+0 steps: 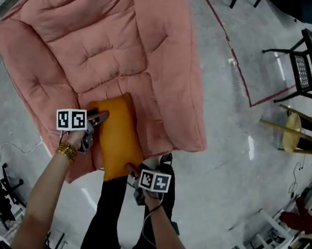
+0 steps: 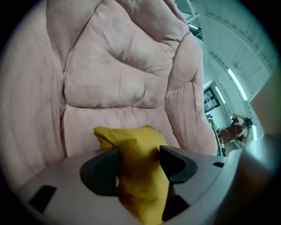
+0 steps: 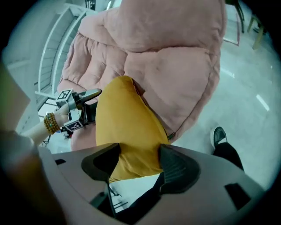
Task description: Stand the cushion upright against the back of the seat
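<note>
**Bite deep before lifting**

Left gripper [image 1: 102, 115] jaws spread around the far corner of the cushion [image 1: 120, 134], not clamped; cushion lies flat on the seat of the pink armchair [image 1: 163, 95]; right gripper [image 1: 133, 173] gapes round its near edge (also unclamped); I'd close both deep on the cushion, then tip it up.

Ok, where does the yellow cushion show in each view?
Head view: cushion lower centre, on the pink armchair.
Left gripper view: cushion bottom centre, between the jaws.
Right gripper view: cushion centre, running down between the jaws.
Shared landmark: the pink armchair behind it.
</note>
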Demonstrator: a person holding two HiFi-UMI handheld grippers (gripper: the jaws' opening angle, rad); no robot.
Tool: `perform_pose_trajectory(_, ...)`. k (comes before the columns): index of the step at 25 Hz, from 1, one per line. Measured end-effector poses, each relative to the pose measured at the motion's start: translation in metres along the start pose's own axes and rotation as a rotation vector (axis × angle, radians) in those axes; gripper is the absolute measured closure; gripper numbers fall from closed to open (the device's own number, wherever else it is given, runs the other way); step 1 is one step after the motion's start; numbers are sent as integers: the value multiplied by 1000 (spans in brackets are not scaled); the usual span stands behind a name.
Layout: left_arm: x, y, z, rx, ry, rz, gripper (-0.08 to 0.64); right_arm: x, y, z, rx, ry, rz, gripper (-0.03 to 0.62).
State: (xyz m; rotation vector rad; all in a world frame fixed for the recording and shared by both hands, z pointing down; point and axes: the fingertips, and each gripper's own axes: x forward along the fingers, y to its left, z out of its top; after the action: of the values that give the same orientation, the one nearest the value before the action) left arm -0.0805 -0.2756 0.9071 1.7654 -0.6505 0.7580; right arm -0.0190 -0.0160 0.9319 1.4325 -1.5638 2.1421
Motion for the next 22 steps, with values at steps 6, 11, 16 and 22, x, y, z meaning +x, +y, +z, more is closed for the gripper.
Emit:
perform_pose_trajectory(6, -17, -12, -7, -64, -121, -25, 431, -6, 4, 6, -151, 16, -14, 426)
perform_pose_trajectory(11, -73, -16, -6, -175, -306, -44, 459, -55, 25, 43, -405, -74, -70, 448)
perform_pose_trajectory(16, -89, 1, -28, -333, -417, -16, 453, -80, 30, 98, -681, -31, -153, 444)
perform_pose_trajectory(22, -71, -9, -53, -258, -306, 25, 358, -75, -1, 104, -747, 52, -240, 379)
